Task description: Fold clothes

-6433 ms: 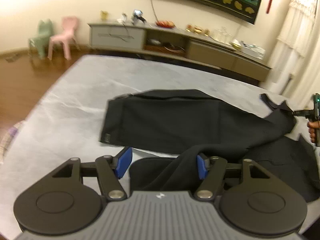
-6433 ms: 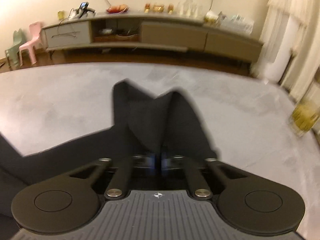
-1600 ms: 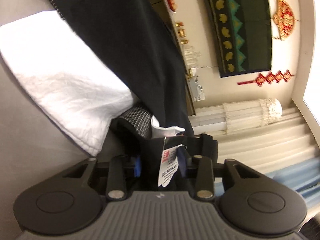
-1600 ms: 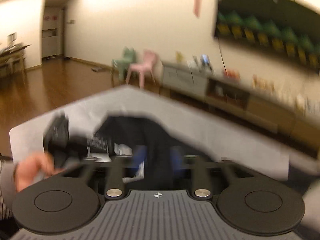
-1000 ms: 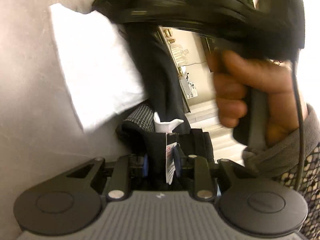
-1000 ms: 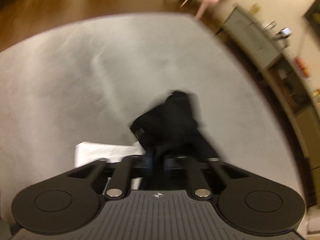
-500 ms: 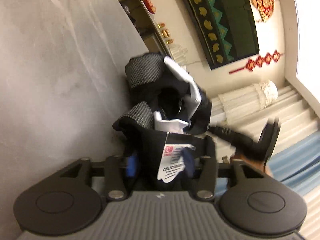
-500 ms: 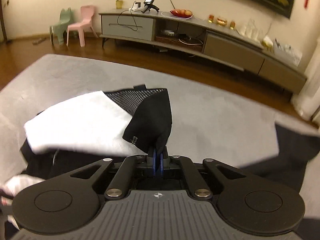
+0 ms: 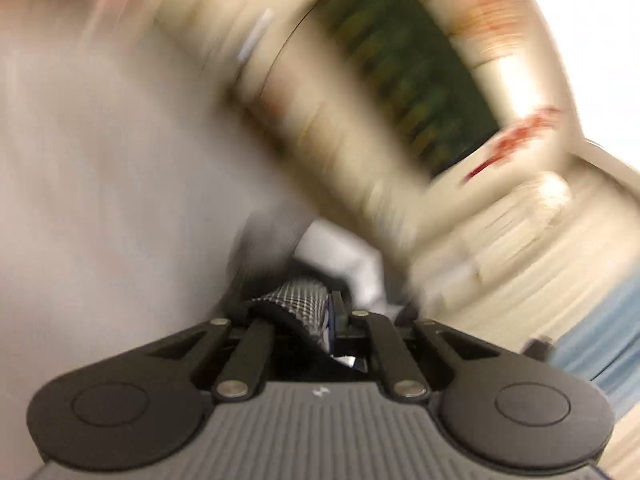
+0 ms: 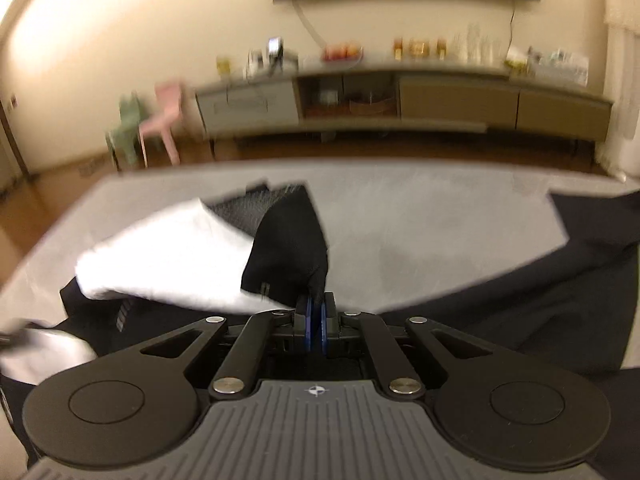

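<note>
- The black garment is held at one corner by the right gripper; the two blue pads are pressed together on a thin fold of the cloth, so this gripper is clamped on it.
- From that gripper the garment runs forward and to the left; its long axis goes toward the far left corner of the grey surface; a white lining is turned outward along the left side.
- The left gripper is seen in a strongly blurred view; a black-and-white mesh part of the garment lies between its fingers, and the jaws are closed on this bunch of cloth, with a thicker gap than on the right.
- The garment is therefore held by both grippers, partly lifted, with its middle resting on the surface near the left edge.
- The coming move is judged to depend on the right gripper, because the free corner is in it and the flat area lies ahead of it; the corner probably has to be carried forward and laid down.
- A second dark cloth lies at the right edge of the surface, apart from the held corner.
- No containers are seen on the surface; the low cabinet at the far wall carries small items too blurred to be named.
</note>
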Motion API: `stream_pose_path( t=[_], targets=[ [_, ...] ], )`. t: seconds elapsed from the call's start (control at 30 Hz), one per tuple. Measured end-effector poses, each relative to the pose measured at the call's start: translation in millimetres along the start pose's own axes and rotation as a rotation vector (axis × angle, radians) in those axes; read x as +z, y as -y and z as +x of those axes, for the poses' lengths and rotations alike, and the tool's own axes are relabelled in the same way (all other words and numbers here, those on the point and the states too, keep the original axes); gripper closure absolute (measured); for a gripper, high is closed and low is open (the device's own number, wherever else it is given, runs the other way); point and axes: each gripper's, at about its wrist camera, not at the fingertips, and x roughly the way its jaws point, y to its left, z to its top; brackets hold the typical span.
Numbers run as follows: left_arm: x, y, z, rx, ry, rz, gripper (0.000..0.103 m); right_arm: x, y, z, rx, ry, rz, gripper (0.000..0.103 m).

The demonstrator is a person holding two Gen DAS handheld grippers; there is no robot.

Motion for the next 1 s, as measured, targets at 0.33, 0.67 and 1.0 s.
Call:
stream_pose_path(
  t=[0.33, 0.67, 1.0],
  targets=[
    [-28, -68, -43, 0.193, -0.234, -0.227, 0.064, -10, -19, 31, -0.012, -0.083, 0.021, 0.048],
    [20, -94, -20, 0.277, -0.182, -0.189, 0.023, 49, -29, 30, -0.131, 0.028, 0.011, 0.010],
    [42, -115, 35, 0.255, -0.323, 0.014, 0.103, 71, -67, 91, -0.059, -0.170, -0.198, 0.098]
  ],
)
